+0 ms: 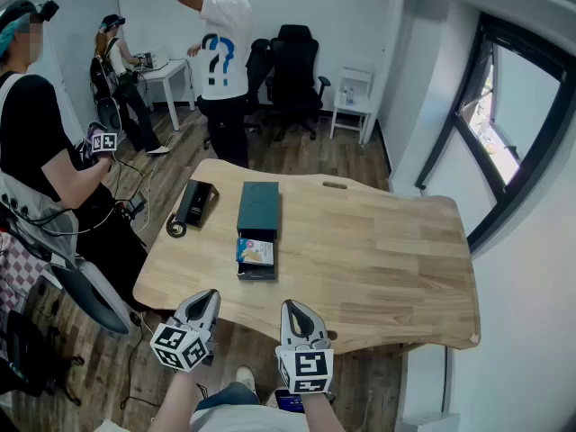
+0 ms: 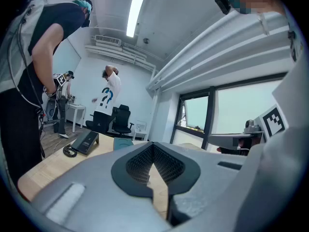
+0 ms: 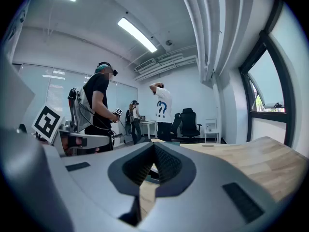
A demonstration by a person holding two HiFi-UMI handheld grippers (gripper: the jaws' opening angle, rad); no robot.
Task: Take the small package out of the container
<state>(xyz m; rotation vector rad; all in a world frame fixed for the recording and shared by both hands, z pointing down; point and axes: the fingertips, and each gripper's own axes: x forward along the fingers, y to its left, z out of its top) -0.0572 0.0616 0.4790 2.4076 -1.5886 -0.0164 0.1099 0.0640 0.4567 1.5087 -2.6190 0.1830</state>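
Note:
A dark teal container (image 1: 258, 207) lies on the wooden table (image 1: 378, 250), and its drawer is slid out toward me. In the drawer lies a small package (image 1: 255, 252) with colourful print. My left gripper (image 1: 208, 297) and right gripper (image 1: 292, 307) hover side by side at the table's near edge, a short way in front of the drawer. Both are shut with nothing between the jaws. In the left gripper view the jaws (image 2: 153, 146) meet at their tips, with the container (image 2: 123, 143) beyond them. The right gripper view shows its jaws (image 3: 154, 146) closed the same way.
A black device (image 1: 193, 202) with a coiled cable lies left of the container. One person (image 1: 36, 151) stands close to the table's left side, and two more (image 1: 223, 61) stand further back near black office chairs (image 1: 292, 70). A window lines the right wall.

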